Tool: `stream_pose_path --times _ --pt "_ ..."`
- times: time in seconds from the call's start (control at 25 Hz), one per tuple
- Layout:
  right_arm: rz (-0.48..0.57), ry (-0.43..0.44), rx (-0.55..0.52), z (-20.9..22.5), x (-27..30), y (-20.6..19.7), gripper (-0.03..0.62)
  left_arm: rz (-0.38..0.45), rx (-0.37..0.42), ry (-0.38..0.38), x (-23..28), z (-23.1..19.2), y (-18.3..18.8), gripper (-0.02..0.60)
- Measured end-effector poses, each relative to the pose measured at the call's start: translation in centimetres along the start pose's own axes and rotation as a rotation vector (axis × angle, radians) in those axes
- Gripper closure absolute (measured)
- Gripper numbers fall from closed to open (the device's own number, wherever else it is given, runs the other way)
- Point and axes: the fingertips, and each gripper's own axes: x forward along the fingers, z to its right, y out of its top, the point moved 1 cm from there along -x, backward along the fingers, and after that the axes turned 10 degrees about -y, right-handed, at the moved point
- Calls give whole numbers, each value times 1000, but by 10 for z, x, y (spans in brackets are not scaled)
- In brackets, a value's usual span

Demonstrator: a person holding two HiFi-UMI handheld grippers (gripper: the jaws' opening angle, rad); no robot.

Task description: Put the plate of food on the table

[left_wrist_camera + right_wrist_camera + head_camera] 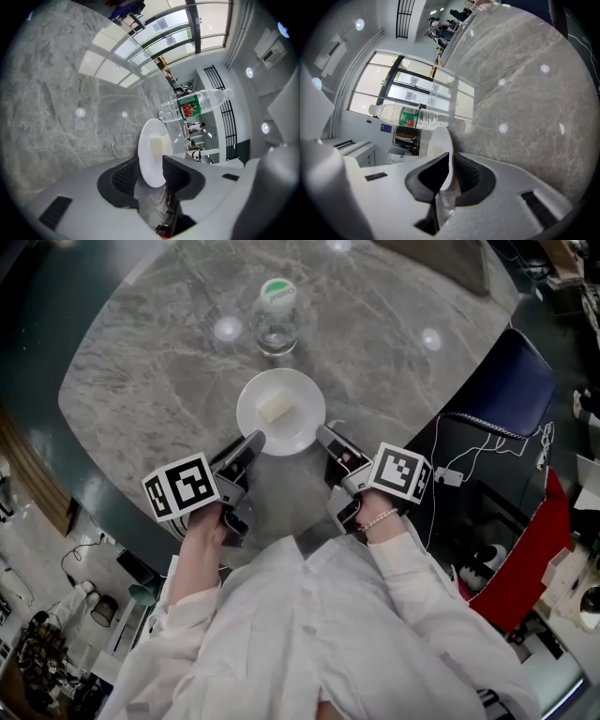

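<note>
Two grippers flank the round white ceramic plate (300, 423) resting on the grey marble table (141, 381), right gripper (328, 439) clamped on its rim, left gripper (251, 442) gaping, so an unreleased pull-back could drag it.

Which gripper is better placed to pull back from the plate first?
Left, likely. The left gripper has jaws apart around the rim of the round white plate, not pressing; the right gripper is clamped on that rim and must open first.
</note>
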Motion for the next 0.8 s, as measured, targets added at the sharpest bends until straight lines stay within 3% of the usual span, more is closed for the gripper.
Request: stream_pose_path --times 0.12,0.2,0.6,0.8 --pt "16 0 -9 -2 -1 3 565 19 -6 1 -2 -2 1 434" --pt "20 10 -8 -3 -2 4 522 39 -9 6 -5 -3 3 434" --pt "47 32 -54 -11 -7 9 494 93 -1 -9 -11 -8 9 407" --pt "74 62 -88 -26 -27 14 490 117 32 -49 -20 13 2 407"
